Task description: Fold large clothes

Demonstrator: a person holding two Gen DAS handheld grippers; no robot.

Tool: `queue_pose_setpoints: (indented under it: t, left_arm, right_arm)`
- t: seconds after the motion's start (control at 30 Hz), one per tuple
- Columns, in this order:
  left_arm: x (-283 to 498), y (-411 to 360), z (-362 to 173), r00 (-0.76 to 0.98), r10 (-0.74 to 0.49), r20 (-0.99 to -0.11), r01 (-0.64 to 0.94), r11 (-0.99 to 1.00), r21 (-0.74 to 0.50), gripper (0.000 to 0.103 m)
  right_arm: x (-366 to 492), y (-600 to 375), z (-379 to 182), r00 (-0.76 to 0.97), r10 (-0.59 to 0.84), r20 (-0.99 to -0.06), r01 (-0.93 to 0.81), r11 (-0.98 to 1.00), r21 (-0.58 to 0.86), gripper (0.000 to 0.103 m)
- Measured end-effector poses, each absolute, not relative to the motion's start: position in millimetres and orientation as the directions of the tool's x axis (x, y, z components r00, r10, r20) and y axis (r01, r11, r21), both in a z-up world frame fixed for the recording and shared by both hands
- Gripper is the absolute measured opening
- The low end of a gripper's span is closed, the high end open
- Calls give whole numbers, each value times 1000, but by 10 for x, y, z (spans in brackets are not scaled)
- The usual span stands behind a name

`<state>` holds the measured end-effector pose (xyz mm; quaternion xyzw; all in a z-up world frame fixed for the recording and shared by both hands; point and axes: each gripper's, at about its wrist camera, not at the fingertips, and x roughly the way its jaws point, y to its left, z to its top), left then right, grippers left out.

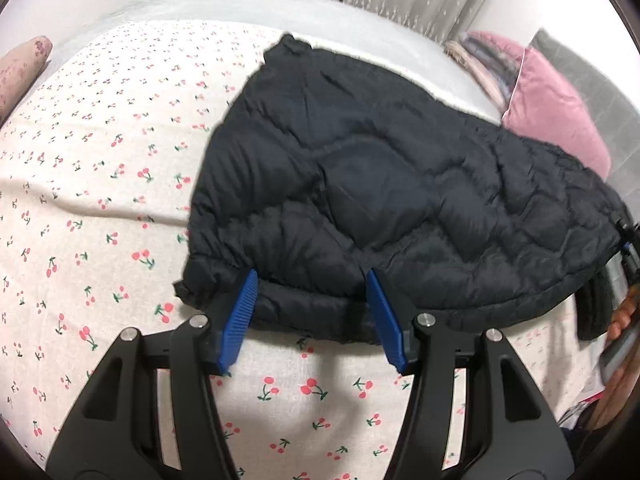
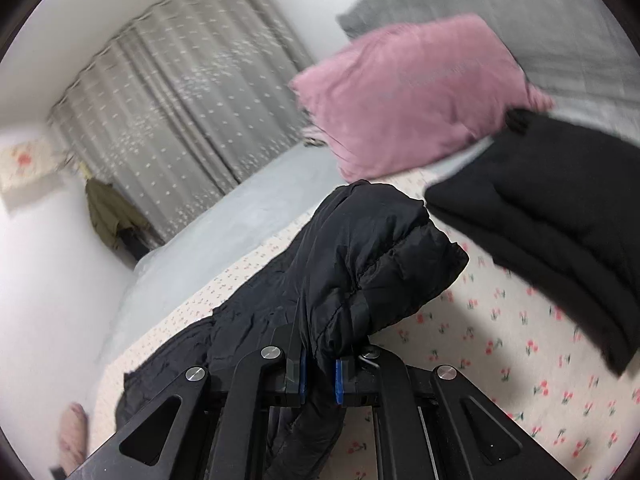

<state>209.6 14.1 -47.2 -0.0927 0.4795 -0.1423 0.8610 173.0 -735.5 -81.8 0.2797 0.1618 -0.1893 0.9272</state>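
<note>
A black quilted puffer jacket [image 1: 400,184] lies spread on the cherry-print bed sheet [image 1: 100,208]. My left gripper [image 1: 312,280] is at its near hem. The blue pads [image 1: 240,320] stand half apart with a thick fold of the hem filling the gap between them. In the right wrist view, my right gripper [image 2: 320,372] is shut on a bunched end of the jacket [image 2: 360,260] and holds it raised above the sheet [image 2: 520,340]. The person's hand [image 1: 624,320] shows at the far right edge of the left wrist view.
A folded black garment [image 2: 560,232] lies on the bed to the right of the raised end. A pink pillow [image 2: 408,96] leans at the head with grey bedding [image 2: 540,12] behind it. Grey curtains [image 2: 180,120] hang along the far side. Another cushion [image 1: 20,68] lies at the left edge.
</note>
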Motion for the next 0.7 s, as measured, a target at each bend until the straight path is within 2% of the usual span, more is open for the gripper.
queue_pose_setpoints:
  t: [0.17, 0.27, 0.37, 0.5, 0.57, 0.7]
  left_arm:
    - [2147, 355, -363, 559, -311, -769, 123, 948, -294, 58]
    - [2169, 414, -389, 536, -368, -759, 122, 924, -362, 58]
    - [2201, 464, -422, 534, -362, -764, 106, 925, -364, 57]
    - [2219, 565, -495, 516, -377, -769, 93, 917, -387, 43]
    - [2267, 593, -579, 495, -393, -775, 71, 907, -415, 30]
    - [2315, 623, -640, 478, -405, -780, 34, 895, -444, 19]
  right_arm:
    - [1789, -7051, -675, 888, -288, -358, 409, 851, 329, 9]
    - [1852, -6734, -550, 902, -303, -307, 374, 903, 209, 9]
    - [1925, -6403, -427, 913, -312, -262, 347, 933, 98, 9]
    - [2068, -5929, -325, 928, -309, -209, 308, 951, -37, 9]
    - [2159, -5542, -299, 944, -283, -173, 261, 955, -140, 9]
    - [2294, -4754, -378, 971, -202, -128, 153, 937, -312, 9]
